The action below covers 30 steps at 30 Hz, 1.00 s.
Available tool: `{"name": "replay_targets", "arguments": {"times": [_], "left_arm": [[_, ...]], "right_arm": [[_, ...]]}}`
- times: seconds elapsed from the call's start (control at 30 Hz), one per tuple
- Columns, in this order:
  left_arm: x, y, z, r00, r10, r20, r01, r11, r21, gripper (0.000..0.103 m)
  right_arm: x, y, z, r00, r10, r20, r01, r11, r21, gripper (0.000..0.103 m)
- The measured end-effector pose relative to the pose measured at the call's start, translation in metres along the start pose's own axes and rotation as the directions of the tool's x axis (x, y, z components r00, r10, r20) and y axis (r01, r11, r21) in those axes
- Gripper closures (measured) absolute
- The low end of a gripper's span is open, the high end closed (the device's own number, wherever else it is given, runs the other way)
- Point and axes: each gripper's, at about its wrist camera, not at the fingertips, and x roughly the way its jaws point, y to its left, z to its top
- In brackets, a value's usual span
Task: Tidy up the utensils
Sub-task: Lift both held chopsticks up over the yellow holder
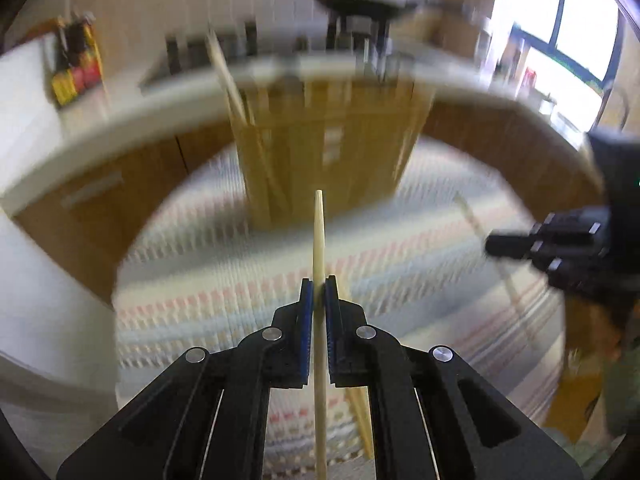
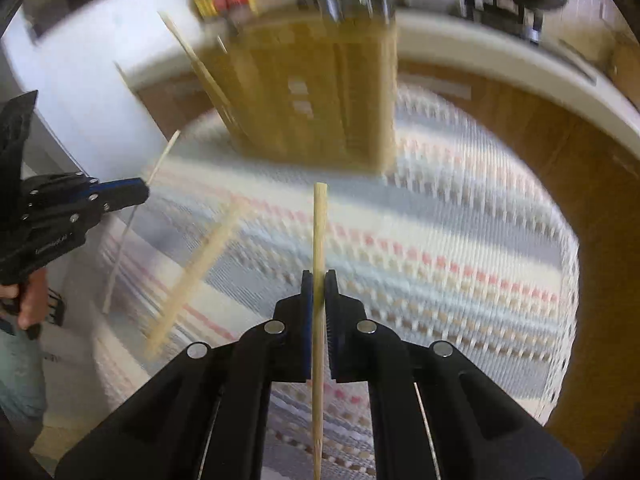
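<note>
The main risk is a chopstick swivelling or slipping in its grip. Each one is pinched across its thin width with much of its length free on both sides of the pads, so a quick swing, and both views are smeared with motion, could pivot it and send its tip against the rim of the wooden holder [image 1: 324, 148] instead of into a slot. The two sticks could also knock each other if both close in on the holder together.

The left gripper [image 1: 319, 292] has its jaws clamped on a chopstick [image 1: 319, 232] that runs straight along the gap, its tip pointing ahead toward the holder. The right gripper [image 2: 319, 288] is closed likewise on a second chopstick [image 2: 319, 232], blunt end forward. The holder stands ahead of both on the striped cloth [image 1: 420, 248] covering the table. A loose chopstick [image 2: 196, 268] lies on the cloth to the left of the right jaws.
</note>
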Motion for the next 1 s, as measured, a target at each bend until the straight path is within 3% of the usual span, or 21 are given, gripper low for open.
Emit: {"name": "replay_targets", "arguments": {"times": [0.07,0.17,0.23,0.37,0.57,0.7,0.83,1.0], "left_arm": [[-0.025,-0.003,0.014,0.995,-0.009,0.1,0.01,1.0,-0.006,0.099],[-0.057,-0.005,0.039,0.969,-0.023,0.244,0.03,0.999,-0.026,0.099],[-0.073,-0.004,0.057,0.943,-0.03,0.332,0.046,0.998,-0.039,0.099],[-0.097,-0.01,0.083,0.88,-0.023,0.474,0.062,0.996,-0.067,0.099],[-0.088,0.005,0.12,0.804,0.035,0.594,0.046,0.992,-0.121,0.099],[-0.072,0.016,0.127,0.77,0.05,0.637,0.051,0.989,-0.14,0.099],[-0.048,0.026,0.125,0.709,0.062,0.703,0.055,0.988,-0.143,0.099],[-0.02,0.035,0.12,0.696,0.091,0.712,0.04,0.986,-0.164,0.099]], "right_arm": [[-0.017,0.003,0.01,0.996,0.027,0.08,-0.026,1.0,-0.01,0.099],[-0.041,0.012,0.035,0.98,0.015,0.2,-0.009,0.999,-0.031,0.099],[-0.057,0.014,0.056,0.961,0.033,0.273,-0.024,0.999,-0.036,0.099],[-0.082,0.013,0.1,0.903,0.032,0.428,-0.022,0.999,-0.028,0.099],[-0.091,-0.016,0.143,0.81,-0.03,0.586,-0.004,0.998,0.056,0.099],[-0.077,-0.035,0.157,0.759,-0.017,0.651,-0.052,0.995,0.086,0.099],[-0.064,-0.038,0.162,0.704,-0.071,0.707,-0.016,0.993,0.115,0.099],[-0.044,-0.033,0.16,0.66,-0.123,0.741,0.054,0.992,0.116,0.099]]}}
